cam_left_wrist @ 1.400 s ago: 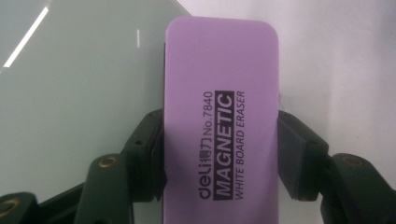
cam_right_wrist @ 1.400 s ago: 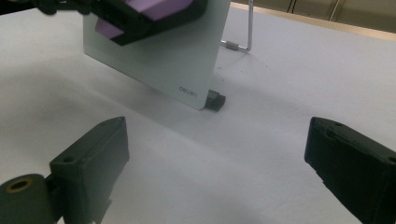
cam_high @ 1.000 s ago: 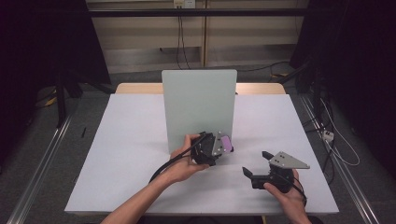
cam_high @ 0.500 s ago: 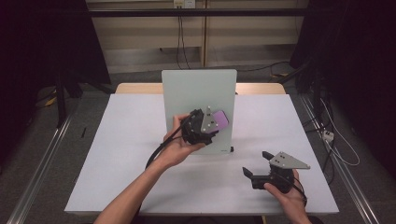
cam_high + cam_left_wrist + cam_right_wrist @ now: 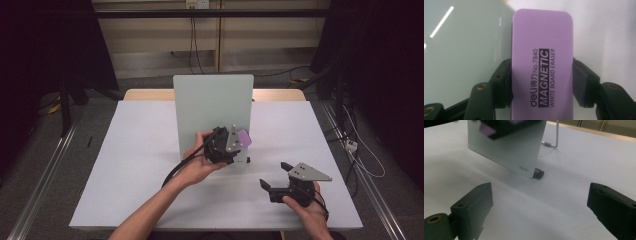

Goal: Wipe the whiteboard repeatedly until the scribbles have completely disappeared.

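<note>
nearest me, my right gripper [image 5: 276, 180] rests low on the table [image 5: 130, 165], jaws spread wide with nothing between them. i judge it waits there, out of the way, since the wiping needs one hand. its own view looks between those jaws at the bare table top and, farther off, the board's lower corner in its small black foot [image 5: 538, 173].

a little farther on, my left gripper [image 5: 541, 77] is clamped on the purple eraser [image 5: 541, 65], one jaw pressing each long side, so the printed back faces the camera and the wiping face points away toward the board [image 5: 212, 112]. from the high view the eraser [image 5: 243, 137] sits at the board's lower right area, close against the surface; i cannot tell whether it truly touches.

the board stands upright across the middle of the table, a wire prop [image 5: 556, 135] behind it. i hold the eraser flat-on, i think, so its whole face can meet the glass and sweep it.
</note>
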`<state>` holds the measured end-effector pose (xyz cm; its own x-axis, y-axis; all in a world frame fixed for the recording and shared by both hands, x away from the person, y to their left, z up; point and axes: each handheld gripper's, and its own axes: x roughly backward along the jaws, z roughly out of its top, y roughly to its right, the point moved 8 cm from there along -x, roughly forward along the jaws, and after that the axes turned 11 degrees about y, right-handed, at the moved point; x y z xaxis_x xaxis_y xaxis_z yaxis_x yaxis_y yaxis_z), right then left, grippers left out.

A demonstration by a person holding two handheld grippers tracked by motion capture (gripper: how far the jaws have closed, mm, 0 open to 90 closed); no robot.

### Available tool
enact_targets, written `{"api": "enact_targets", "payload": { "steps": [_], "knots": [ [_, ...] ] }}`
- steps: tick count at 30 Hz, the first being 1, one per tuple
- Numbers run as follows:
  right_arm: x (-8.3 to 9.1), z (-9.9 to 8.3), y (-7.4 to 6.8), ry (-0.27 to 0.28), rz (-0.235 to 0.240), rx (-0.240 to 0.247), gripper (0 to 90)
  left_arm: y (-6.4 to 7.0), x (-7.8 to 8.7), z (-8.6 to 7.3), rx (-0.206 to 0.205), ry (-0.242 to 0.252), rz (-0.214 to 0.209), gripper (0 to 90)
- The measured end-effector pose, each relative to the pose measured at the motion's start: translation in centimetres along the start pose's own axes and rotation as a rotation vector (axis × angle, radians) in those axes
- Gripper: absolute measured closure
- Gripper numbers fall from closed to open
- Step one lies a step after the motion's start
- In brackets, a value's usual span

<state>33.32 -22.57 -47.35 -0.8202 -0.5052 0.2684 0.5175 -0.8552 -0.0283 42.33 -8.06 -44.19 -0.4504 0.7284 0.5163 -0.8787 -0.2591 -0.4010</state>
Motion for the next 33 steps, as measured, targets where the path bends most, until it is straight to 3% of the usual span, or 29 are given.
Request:
{"api": "enact_targets", "payload": {
  "steps": [3, 4, 6, 8, 11, 14, 16, 21, 33],
  "knots": [
    [0.0, 0.0, 0.0, 0.000, 0.001, -0.001, 6.3, 1.6, -1.2, -0.6, 0.005, -0.018, -0.031, 41.1],
    [0.0, 0.0, 0.0, 0.000, 0.000, -0.001, 6.3, 1.9, -1.3, -0.8, -0.025, -0.045, -0.026, 41.1],
    [0.1, 0.0, 0.0, 0.000, 0.002, -0.001, 6.3, 2.4, -1.5, -1.0, -0.038, -0.060, -0.029, 41.1],
    [0.1, 0.0, 0.0, 0.000, 0.002, -0.001, 6.3, 2.6, -1.7, -1.2, -0.001, -0.048, -0.050, 41.1],
    [0.1, 0.0, 0.0, 0.000, 0.002, -0.001, 6.3, 2.3, -1.4, -1.3, 0.003, -0.048, -0.054, 41.1],
    [0.0, 0.0, 0.0, 0.000, 0.000, -0.001, 6.3, 1.4, -0.8, -0.8, 0.022, -0.025, -0.029, 41.2],
    [0.0, 0.0, 0.0, 0.000, 0.001, 0.000, 6.3, 0.2, 0.0, -0.3, 0.019, -0.015, -0.006, 41.2],
    [0.0, 0.0, 0.0, -0.001, 0.001, -0.002, 6.3, -2.7, 2.0, 1.0, 0.055, 0.038, 0.056, 41.1],
    [0.0, 0.0, 0.0, -0.001, 0.001, -0.001, 6.3, -7.3, 5.7, 1.9, 0.146, 0.148, 0.154, 41.1]
  ]
}}
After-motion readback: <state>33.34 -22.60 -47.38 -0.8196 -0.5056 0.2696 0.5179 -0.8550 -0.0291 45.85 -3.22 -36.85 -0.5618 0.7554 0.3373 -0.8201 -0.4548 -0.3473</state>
